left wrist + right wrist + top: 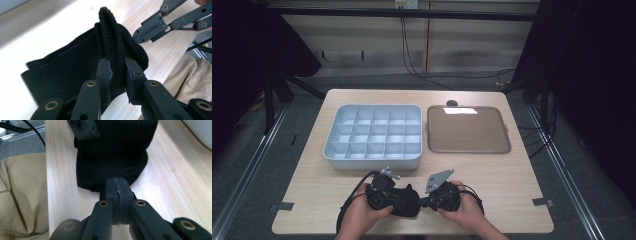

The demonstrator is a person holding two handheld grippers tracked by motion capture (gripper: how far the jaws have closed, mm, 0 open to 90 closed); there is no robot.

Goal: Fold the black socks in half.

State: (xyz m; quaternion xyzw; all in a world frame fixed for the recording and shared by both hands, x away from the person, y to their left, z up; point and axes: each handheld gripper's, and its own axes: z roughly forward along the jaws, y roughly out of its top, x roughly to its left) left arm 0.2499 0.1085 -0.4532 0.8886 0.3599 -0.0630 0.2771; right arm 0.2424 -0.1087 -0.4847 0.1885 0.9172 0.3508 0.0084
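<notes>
Black ribbed sock [404, 200] lies at the table's [512, 175] near edge, pinched from both ends. Left gripper [117, 75] is clamped on a bunched fold; right gripper [117, 187] is closed tight on the toe. Risk: the thick fold may slip free, or the sock may drop over the edge.

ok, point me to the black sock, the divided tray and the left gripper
black sock [75, 72], left gripper view, on the flat ribbed part.
divided tray [373, 159], high view, on the near outer wall.
left gripper [117, 75], left gripper view, midway between its fingertips, on the pinched sock fold.
</notes>
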